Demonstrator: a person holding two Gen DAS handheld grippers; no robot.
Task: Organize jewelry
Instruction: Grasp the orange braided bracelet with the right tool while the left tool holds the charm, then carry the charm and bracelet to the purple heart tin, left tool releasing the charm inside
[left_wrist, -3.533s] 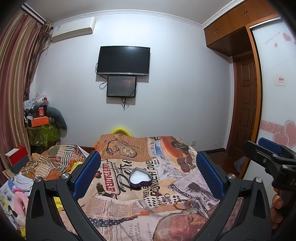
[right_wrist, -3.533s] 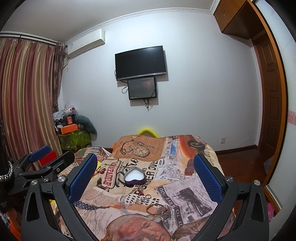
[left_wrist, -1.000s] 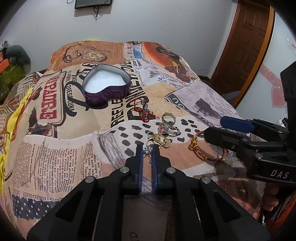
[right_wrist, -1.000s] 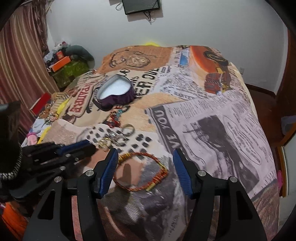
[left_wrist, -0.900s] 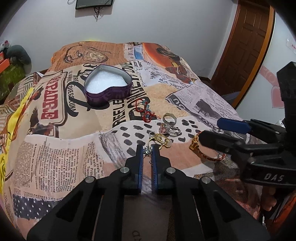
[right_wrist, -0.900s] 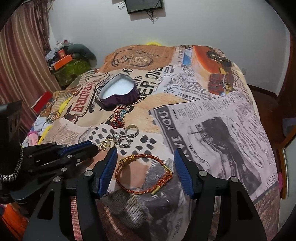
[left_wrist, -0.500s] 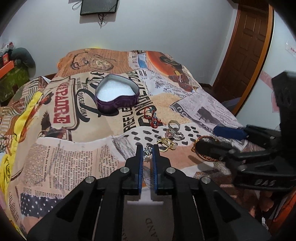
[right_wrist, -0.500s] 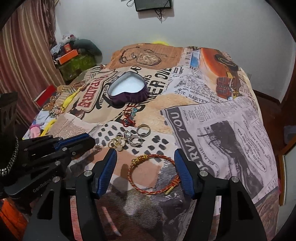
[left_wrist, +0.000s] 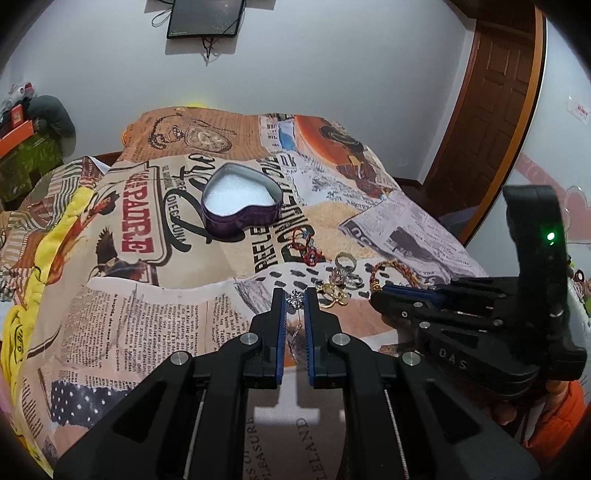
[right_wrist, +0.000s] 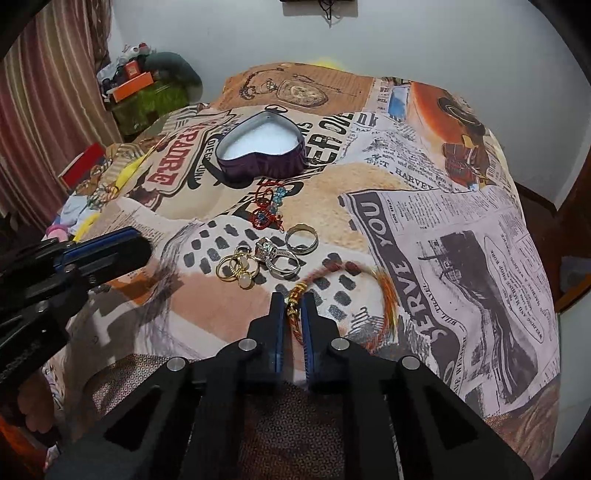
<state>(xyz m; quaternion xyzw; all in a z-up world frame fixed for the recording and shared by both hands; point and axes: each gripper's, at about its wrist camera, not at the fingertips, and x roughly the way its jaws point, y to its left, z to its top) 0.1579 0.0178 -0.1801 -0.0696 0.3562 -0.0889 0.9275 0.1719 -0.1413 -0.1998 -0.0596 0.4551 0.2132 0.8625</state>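
Observation:
A purple heart-shaped tin (left_wrist: 240, 206) with a white lining sits open on the printed bedspread (left_wrist: 147, 295); it also shows in the right wrist view (right_wrist: 262, 151). My left gripper (left_wrist: 294, 297) is shut on a small silver charm (left_wrist: 295, 300) with a thin chain hanging below. My right gripper (right_wrist: 293, 301) is shut on a braided orange bracelet (right_wrist: 384, 291) at its gold clasp (right_wrist: 295, 295). Gold rings (right_wrist: 236, 267), silver rings (right_wrist: 280, 254) and red beaded earrings (right_wrist: 267, 206) lie between the tin and the grippers.
The bed ends at the right near a wooden door (left_wrist: 491, 110). Clutter and a curtain (right_wrist: 44, 92) stand at the left. A screen (left_wrist: 205, 18) hangs on the far wall.
My right gripper has closed on the bracelet's clasp end and started to lift it. My left gripper stays shut on the charm and has risen slightly, tilting up toward the tin.

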